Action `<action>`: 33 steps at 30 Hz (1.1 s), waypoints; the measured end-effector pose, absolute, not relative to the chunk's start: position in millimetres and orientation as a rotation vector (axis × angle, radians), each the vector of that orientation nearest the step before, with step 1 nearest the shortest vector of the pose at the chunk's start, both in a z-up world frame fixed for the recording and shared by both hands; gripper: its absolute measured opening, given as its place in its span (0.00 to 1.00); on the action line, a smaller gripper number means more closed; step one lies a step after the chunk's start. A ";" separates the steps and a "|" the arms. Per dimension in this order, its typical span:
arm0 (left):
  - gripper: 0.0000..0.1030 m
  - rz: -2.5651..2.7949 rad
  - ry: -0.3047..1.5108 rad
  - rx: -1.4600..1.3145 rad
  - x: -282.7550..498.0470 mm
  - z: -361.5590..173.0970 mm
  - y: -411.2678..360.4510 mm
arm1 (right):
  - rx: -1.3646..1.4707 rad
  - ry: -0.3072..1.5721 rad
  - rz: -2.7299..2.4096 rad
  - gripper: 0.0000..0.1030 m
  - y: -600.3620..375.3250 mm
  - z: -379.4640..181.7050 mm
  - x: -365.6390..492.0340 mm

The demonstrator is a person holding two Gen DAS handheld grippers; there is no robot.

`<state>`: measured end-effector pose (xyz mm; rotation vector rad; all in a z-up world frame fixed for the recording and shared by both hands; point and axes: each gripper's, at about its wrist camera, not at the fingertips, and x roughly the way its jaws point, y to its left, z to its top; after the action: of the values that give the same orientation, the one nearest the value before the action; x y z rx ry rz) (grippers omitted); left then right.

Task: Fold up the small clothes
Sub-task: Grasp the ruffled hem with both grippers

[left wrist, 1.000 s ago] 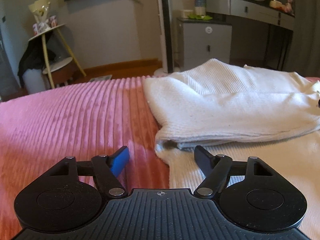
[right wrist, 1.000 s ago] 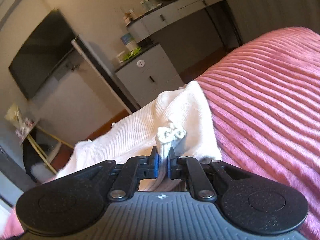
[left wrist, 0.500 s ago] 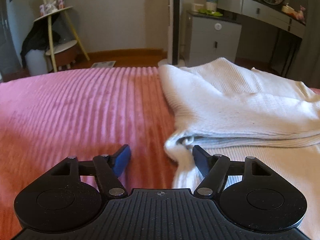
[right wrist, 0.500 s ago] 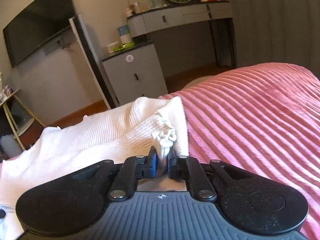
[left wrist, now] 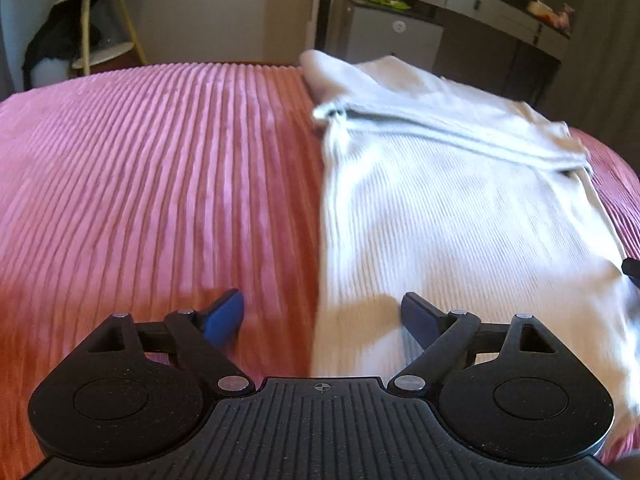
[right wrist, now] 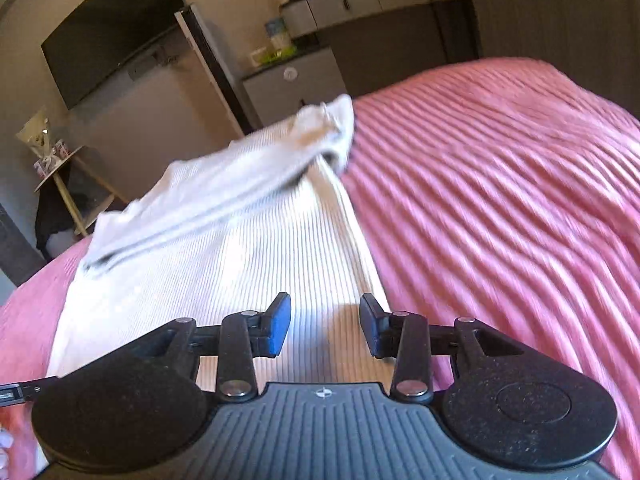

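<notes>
White ribbed garment [left wrist: 460,208] lies flat on the pink bedspread [left wrist: 160,168], its far end folded back over itself. Judged soft, light, limp; best taken at the near hem corners. Left tool [left wrist: 322,314] and right tool [right wrist: 325,322] are opening, gripping nothing. Bedspread beside the garment offers ample room.

We find no legible text, no brand, no number on the white garment [left wrist: 460,208], the pink bedspread [left wrist: 160,184], the far furniture too blurred to read
</notes>
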<state>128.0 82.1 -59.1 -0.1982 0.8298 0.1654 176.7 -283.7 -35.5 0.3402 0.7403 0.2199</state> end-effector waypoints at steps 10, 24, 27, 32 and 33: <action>0.78 0.149 0.869 -0.321 80.7 -58.2 80.2 | 0.329 0.794 0.215 0.44 -307.5 -23.0 125.2; 0.73 0.075 0.934 -0.335 42.5 -67.1 66.9 | 0.349 0.906 0.297 0.34 -342.7 -39.9 94.7; 0.56 0.086 0.932 -0.347 41.7 -68.4 67.2 | 0.353 0.931 0.325 0.11 -341.1 -46.1 98.4; 0.33 0.129 0.936 -0.357 40.6 -69.2 70.9 | 0.377 0.924 0.343 0.10 -343.0 -49.6 96.5; 0.30 0.133 0.936 -0.363 41.0 -69.3 72.1 | 0.388 0.925 0.343 0.10 -344.2 -50.3 96.2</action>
<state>41.0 72.1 -69.3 -0.3631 0.9357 0.1328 96.2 -344.2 -50.3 0.3878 0.9249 0.3426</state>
